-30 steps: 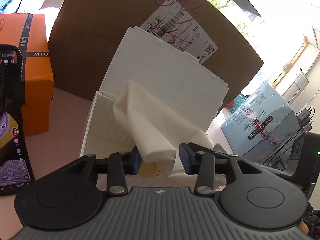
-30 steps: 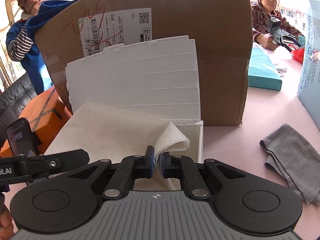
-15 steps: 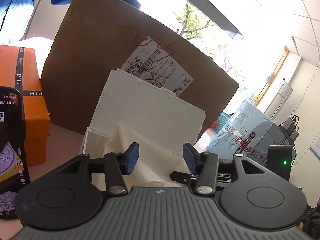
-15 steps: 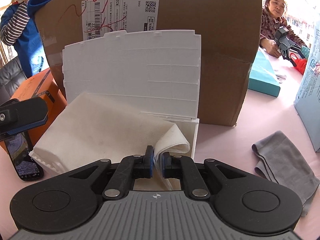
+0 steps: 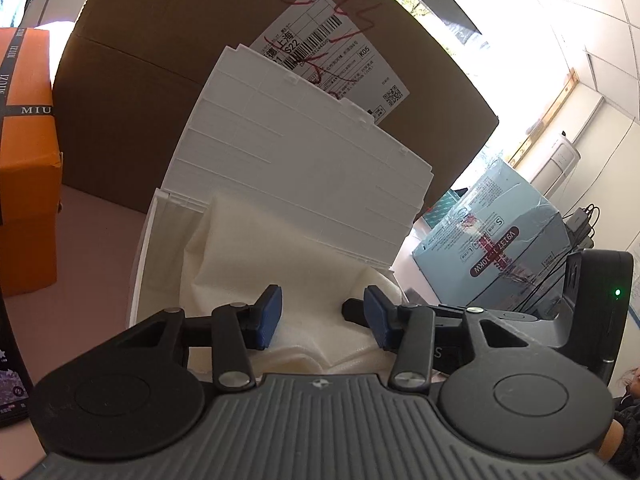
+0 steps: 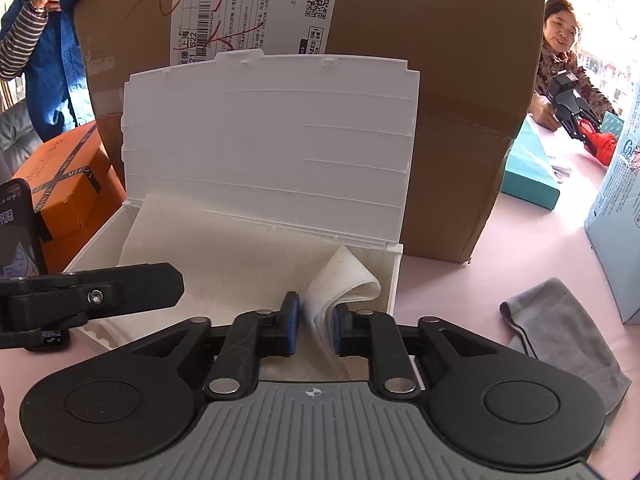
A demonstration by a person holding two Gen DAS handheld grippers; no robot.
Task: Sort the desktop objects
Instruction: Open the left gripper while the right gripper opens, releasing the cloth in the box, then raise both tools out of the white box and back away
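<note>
We work at a pink table [image 6: 520,248] in a bright room, with a big cardboard box [image 6: 460,100] standing at the back and a shipping label [image 6: 252,20] stuck on its face.

Our right gripper [image 6: 315,326] is clamped on a folded corner of the white cloth [image 6: 340,280], its blue pads [image 6: 291,320] pressing the fold from both sides. That corner curls up just inside the right front wall of the white box [image 6: 394,280]. The rest of the cloth lies spread flat over the floor of the white box, whose lid [image 6: 268,140] stands open and leans back against the cardboard box.

Our left gripper [image 5: 322,320] hangs over the cloth [image 5: 240,264] with its jaws spread apart, gripping nothing; we see the fabric between and below its blue pads [image 5: 270,316]. From the right wrist view, one black finger [image 6: 120,292] of the left gripper reaches in over the left half of the white box.

To the left of the white box sits an orange box [image 6: 68,184], and a phone [image 6: 18,232] stands at the left edge. On the right, a grey cloth [image 6: 560,340] lies crumpled on the table, well apart from the white box. A pale blue carton [image 5: 492,248] stands beyond it, and a teal box [image 6: 528,172] lies farther back. Two people are in the background, one at the far right holding another gripper.
</note>
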